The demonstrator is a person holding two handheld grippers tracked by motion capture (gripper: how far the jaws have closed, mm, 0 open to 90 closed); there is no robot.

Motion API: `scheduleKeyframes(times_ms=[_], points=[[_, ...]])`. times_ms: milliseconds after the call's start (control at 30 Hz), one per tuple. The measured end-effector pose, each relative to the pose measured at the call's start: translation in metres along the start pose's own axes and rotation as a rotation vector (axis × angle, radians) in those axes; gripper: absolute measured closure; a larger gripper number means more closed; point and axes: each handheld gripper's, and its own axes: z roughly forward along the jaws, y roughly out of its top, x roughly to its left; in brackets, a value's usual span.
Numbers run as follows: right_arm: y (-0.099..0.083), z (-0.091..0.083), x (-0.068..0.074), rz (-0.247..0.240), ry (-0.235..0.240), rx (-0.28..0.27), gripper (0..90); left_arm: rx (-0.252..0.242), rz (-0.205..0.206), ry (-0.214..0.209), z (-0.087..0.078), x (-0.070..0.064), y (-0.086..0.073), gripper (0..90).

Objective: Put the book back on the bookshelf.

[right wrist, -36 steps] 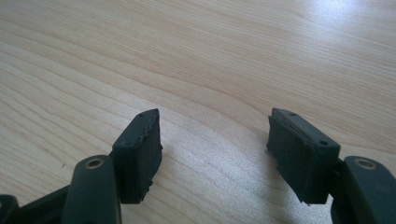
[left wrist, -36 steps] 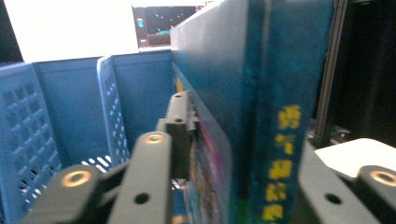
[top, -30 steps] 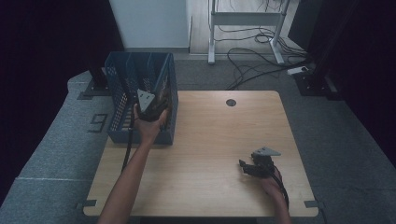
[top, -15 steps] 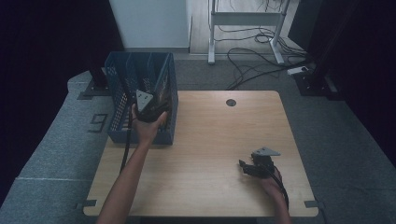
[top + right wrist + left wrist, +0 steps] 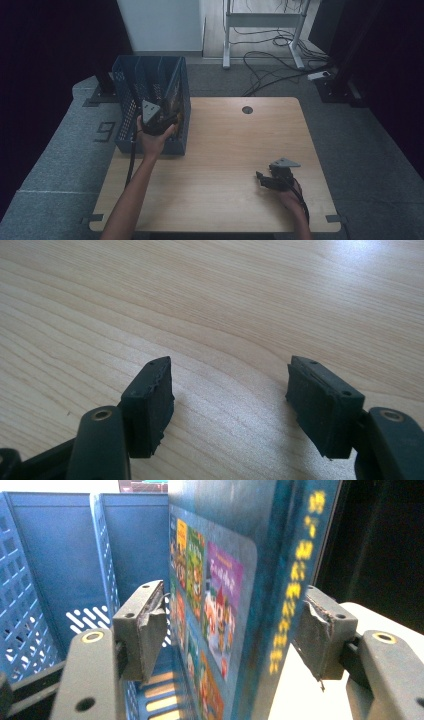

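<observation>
Inside one blue rack (image 5: pixel 127 107), one book (image 5: pixel 235 605) between left hand-held gripper (image 5: pixel 232 635) jaws.

The left claw (image 5: pixel 161 116) has drawn slightly back along the book (image 5: pixel 235 605).

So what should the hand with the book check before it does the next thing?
1. Left gripper open around the book: ok, both pads stand clear of it.
2. Book upright in the blue file rack: ok.
3. Book resting on the rack's floor: cannot tell, its lower edge is hidden.
4. Right gripper out of the way: ok, it is open and empty, low over the table.
5. Left cable free of the rack: cannot tell.
</observation>
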Motion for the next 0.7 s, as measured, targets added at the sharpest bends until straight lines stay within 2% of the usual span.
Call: scheduleKeyframes(times_ms=[200, 467, 567, 700], points=[[0.000, 0.000, 0.000, -0.001, -0.001, 0.001, 33.8, 0.006, 0.011, -0.019, -0.010, -0.002, -0.004, 32.6], [0.000, 0.000, 0.000, 0.002, 0.002, 0.000, 33.9, 0.031, 0.003, -0.049, -0.023, -0.002, -0.012, 30.5], [0.000, 0.000, 0.000, 0.002, 0.002, 0.002, 33.8, 0.042, 0.001, -0.065, -0.029, -0.002, -0.016, 30.4], [0.000, 0.000, 0.000, 0.005, 0.004, 0.000, 33.8, 0.052, -0.014, -0.106, -0.039, -0.003, -0.022, 30.3]])
